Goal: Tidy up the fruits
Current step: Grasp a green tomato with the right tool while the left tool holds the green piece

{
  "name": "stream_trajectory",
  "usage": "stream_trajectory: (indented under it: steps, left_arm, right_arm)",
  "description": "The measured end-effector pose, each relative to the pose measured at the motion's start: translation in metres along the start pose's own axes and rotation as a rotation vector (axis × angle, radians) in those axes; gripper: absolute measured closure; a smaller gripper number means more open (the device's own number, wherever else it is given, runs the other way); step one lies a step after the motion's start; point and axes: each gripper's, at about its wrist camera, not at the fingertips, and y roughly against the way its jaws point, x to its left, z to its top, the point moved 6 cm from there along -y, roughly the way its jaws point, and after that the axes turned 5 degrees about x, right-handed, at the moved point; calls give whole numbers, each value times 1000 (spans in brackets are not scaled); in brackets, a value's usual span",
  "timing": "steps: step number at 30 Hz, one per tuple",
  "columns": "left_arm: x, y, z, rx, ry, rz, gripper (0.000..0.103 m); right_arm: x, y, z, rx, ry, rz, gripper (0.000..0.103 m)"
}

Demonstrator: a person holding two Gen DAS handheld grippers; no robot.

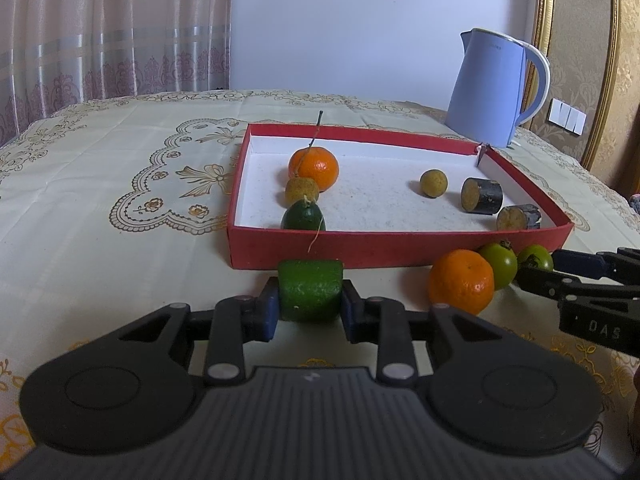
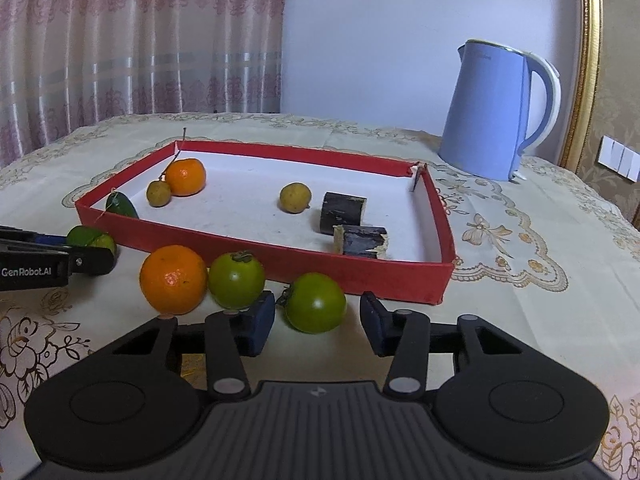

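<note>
Blue kettle, embroidered tablecloth, pink curtain, wall switches

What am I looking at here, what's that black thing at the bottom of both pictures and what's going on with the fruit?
The black shapes are two hand-held grippers, each carried by a person, with a camera looking forward along its two fingers. One picture comes from the left gripper, the other from the right gripper.

The left gripper is closed on a green fruit piece, just in front of a red tray. The right gripper is open around a green persimmon-like fruit, not yet squeezing it.

The tray on the tablecloth already holds an orange, a green fruit, two small brownish fruits and two dark cut pieces. Another orange and a second green fruit wait outside. A blue kettle stands behind.
</note>
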Motion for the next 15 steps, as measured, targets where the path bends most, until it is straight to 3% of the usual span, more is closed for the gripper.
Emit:
stream_trajectory:
  steps: [5, 15]
  left_arm:
    - [-1, 0, 0, 0, 3, -3, 75]
    - [-1, 0, 0, 0, 4, -4, 75]
  right_arm:
    - [-2, -2, 0, 10, -6, 7, 64]
    - [-4, -4, 2, 7, 11, 5, 65]
